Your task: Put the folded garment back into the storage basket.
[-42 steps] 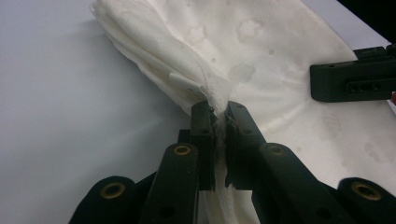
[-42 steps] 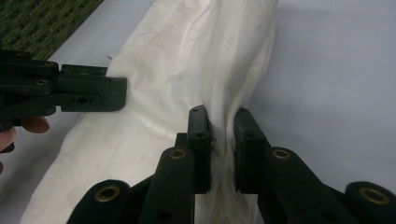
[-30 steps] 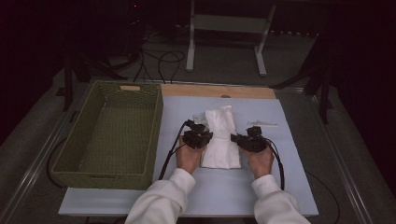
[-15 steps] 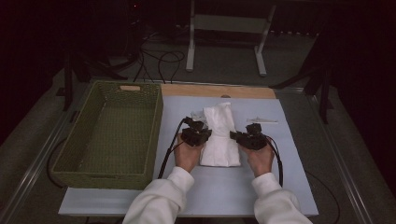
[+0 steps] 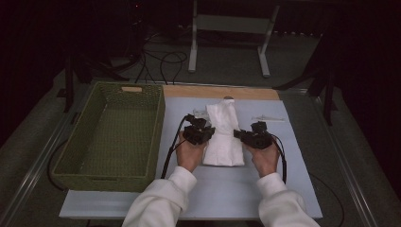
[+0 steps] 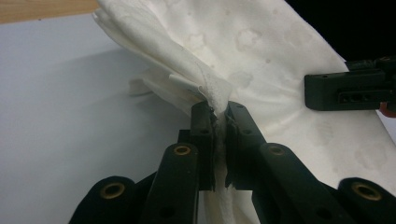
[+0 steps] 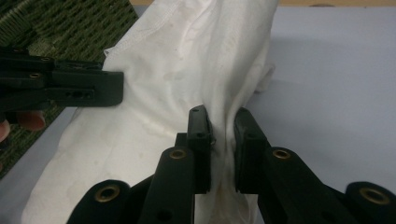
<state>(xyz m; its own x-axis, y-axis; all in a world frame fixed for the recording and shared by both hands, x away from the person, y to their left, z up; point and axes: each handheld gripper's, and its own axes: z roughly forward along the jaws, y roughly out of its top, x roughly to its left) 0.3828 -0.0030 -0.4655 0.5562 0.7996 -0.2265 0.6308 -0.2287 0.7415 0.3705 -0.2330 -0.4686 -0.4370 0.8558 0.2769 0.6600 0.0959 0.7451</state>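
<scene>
A white cloth [image 5: 223,135] lies folded on the pale blue mat [image 5: 236,189], faintly stained. My left gripper [image 5: 202,134] is shut on the cloth's left edge; in the left gripper view the jaws pinch a bunched fold of the cloth [image 6: 261,56] at my left gripper [image 6: 220,116]. My right gripper [image 5: 246,137] is shut on the right edge; in the right gripper view its jaws squeeze a gathered ridge of the cloth [image 7: 187,60] at my right gripper [image 7: 220,122]. Each gripper view also shows the other gripper's black jaw at the cloth's far side.
An empty green woven basket [image 5: 111,137] stands left of the mat, close to my left hand. A strip of bare wood [image 5: 217,91] runs along the mat's far edge. A small thin object [image 5: 268,118] lies on the mat at the far right. Cables and stand legs are beyond the table.
</scene>
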